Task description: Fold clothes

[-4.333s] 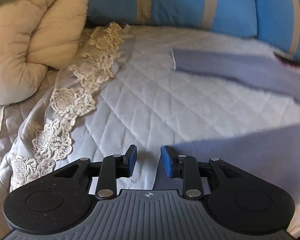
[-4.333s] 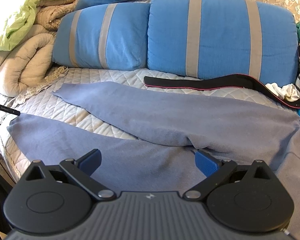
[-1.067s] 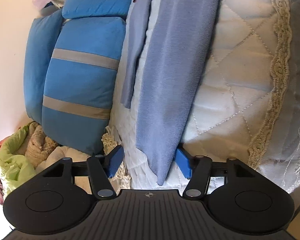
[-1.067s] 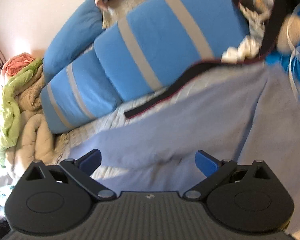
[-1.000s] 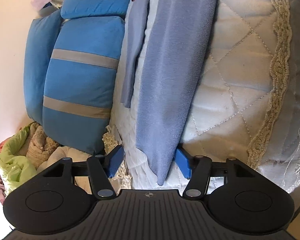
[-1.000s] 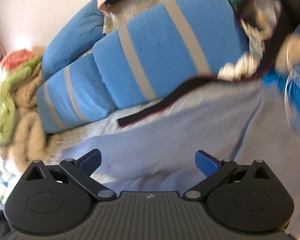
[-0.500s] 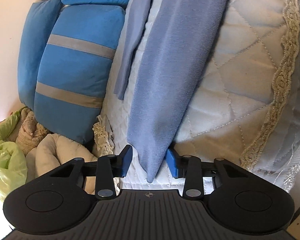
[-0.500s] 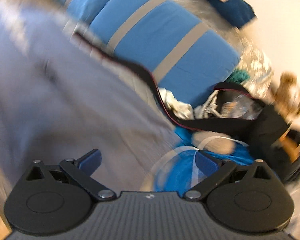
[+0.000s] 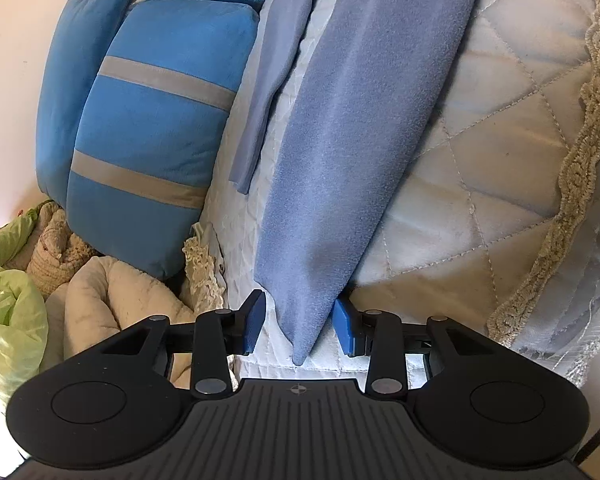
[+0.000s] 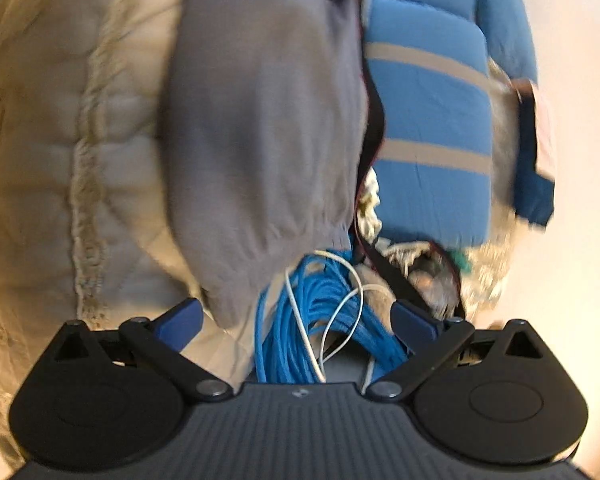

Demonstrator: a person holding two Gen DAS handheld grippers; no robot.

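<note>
Writing: none readable.
Surface: quilted white bedspread [image 9: 480,168], lace-edged; blue striped cushions [image 9: 140,120] upper left.
Left gripper [image 9: 300,330]: jaws apart, blue trouser leg [image 9: 360,140] hem between, pads not pressing.
Right gripper [image 10: 296,324]: jaws spread wide, empty; blurred.

light: bright daylight | left view: sharp | right view: motion-blurred | edges: fisheye-bent

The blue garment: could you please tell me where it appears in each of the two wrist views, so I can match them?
Left wrist: the blue garment runs from top centre down to a pointed corner between the left gripper pads.
Right wrist: it fills the upper centre, blurred, its hem corner ending above the left pad of the open right gripper.
Shared landmark: the striped blue pillow.
</note>
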